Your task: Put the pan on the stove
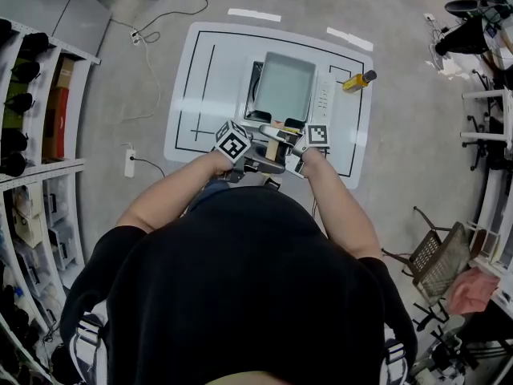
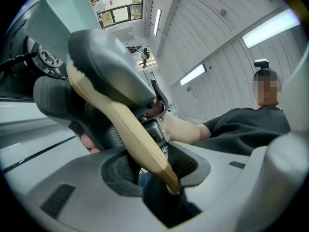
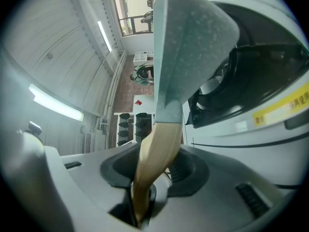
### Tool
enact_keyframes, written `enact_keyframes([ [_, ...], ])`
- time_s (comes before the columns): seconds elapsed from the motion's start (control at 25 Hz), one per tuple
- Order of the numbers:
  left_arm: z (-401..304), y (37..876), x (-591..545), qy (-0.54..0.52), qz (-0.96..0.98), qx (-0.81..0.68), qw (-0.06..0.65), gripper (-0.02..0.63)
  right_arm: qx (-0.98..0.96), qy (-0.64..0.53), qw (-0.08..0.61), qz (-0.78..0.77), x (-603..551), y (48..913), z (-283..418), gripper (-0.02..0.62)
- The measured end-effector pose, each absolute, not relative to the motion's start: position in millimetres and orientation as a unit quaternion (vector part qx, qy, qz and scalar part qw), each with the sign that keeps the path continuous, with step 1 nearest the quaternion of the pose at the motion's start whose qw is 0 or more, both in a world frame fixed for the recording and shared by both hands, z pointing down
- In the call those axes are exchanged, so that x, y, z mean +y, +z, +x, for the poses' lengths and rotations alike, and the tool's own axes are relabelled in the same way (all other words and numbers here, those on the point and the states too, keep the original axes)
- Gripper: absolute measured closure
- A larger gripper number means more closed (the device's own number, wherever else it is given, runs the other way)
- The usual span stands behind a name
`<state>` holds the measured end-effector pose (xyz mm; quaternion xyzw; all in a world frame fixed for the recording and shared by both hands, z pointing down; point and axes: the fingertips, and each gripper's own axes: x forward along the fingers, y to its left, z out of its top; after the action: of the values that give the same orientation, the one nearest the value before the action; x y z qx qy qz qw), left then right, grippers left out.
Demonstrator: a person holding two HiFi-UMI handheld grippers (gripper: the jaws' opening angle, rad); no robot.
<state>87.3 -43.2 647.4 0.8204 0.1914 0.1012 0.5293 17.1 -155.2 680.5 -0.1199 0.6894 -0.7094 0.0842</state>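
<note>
A square grey pan (image 1: pixel 284 87) sits over the black stove (image 1: pixel 255 77) on the white table (image 1: pixel 192 95). Its wooden handle (image 1: pixel 276 144) points toward me. My left gripper (image 1: pixel 258 160) is shut on the handle from the left, with the handle end (image 2: pixel 145 144) running down between its jaws (image 2: pixel 161 180). From the right, my right gripper (image 1: pixel 293 156) is also shut on the handle (image 3: pixel 155 149), which drops into its jaw gap (image 3: pixel 142 197). In both gripper views the pan body (image 3: pixel 188 37) rises tilted above the jaws.
A yellow bottle (image 1: pixel 358 80) lies on the table's right side beside the stove's control strip (image 1: pixel 323 99). Shelves with dark items (image 1: pixel 20 95) stand at the left. A chair (image 1: pixel 437 259) and desks are at the right. A power strip (image 1: pixel 130 163) lies on the floor.
</note>
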Motion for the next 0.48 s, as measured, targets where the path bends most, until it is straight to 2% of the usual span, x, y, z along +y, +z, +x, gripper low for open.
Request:
enact_keyframes([
  [0.48, 88.0, 653.0, -37.3, 0.105, 0.818, 0.191, 0.532, 0.445, 0.701, -0.7, 0.078, -0.112, -149.9, 684.3, 14.9, 0.445],
])
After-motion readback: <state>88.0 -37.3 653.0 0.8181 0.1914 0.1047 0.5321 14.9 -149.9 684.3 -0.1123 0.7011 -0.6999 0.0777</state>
